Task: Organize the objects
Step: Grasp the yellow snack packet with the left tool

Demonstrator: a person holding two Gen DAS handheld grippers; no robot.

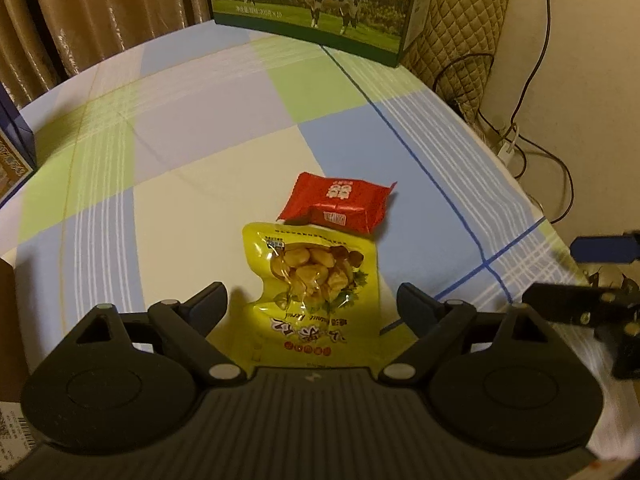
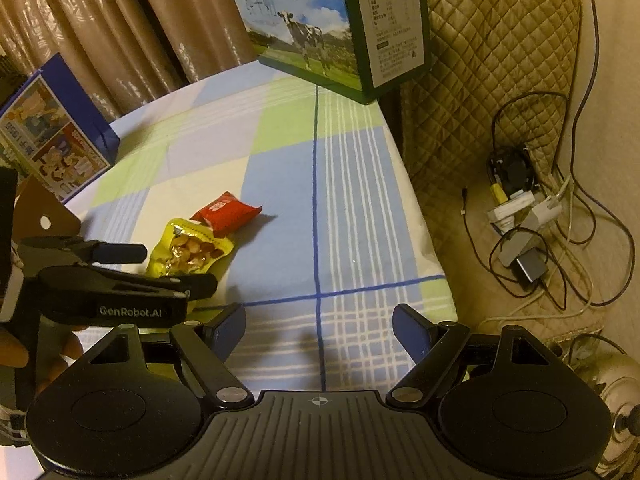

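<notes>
A yellow snack pouch [image 1: 316, 280] with nuts showing through its window lies flat on the checked tablecloth [image 1: 200, 128]. A red snack packet [image 1: 340, 202] rests just beyond it, touching its far edge. My left gripper [image 1: 312, 300] is open, low over the near half of the yellow pouch, one finger on each side. In the right wrist view the yellow pouch [image 2: 188, 248] and the red packet [image 2: 226, 210] lie to the left, with the left gripper [image 2: 176, 268] over the pouch. My right gripper [image 2: 319, 326] is open above bare cloth, holding nothing.
A green milk carton box [image 1: 320, 4] stands at the table's far edge, and a blue picture box [image 2: 52, 136] at the far left. A brown cardboard flap [image 2: 44, 208] sits left. A quilted cover [image 2: 492, 60], cables and a power strip [image 2: 520, 208] lie off the table's right edge.
</notes>
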